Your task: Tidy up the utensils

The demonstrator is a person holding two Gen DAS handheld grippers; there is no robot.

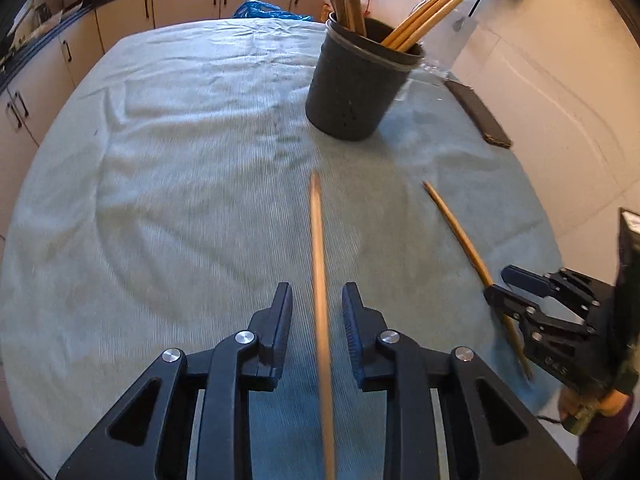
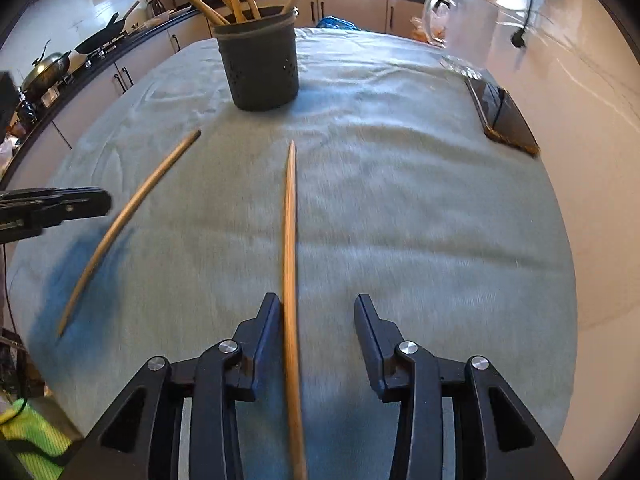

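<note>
Two wooden chopsticks lie on the pale green cloth. One chopstick (image 1: 320, 280) runs lengthwise between the open jaws of my left gripper (image 1: 317, 292); it also shows at the left of the right wrist view (image 2: 128, 216). The other chopstick (image 2: 290, 264) lies between the open jaws of my right gripper (image 2: 316, 304), close to its left finger; in the left wrist view it lies (image 1: 460, 232) under the right gripper (image 1: 504, 284). A dark grey utensil holder (image 1: 356, 88) (image 2: 260, 68) with several wooden utensils stands at the far side.
A dark flat object (image 1: 478, 114) (image 2: 506, 118) lies at the table's right edge by the wall. A clear glass jug (image 2: 466, 28) and plastic bags stand at the far right. Kitchen cabinets (image 1: 120, 20) and a stove with pans (image 2: 60, 68) run along the left.
</note>
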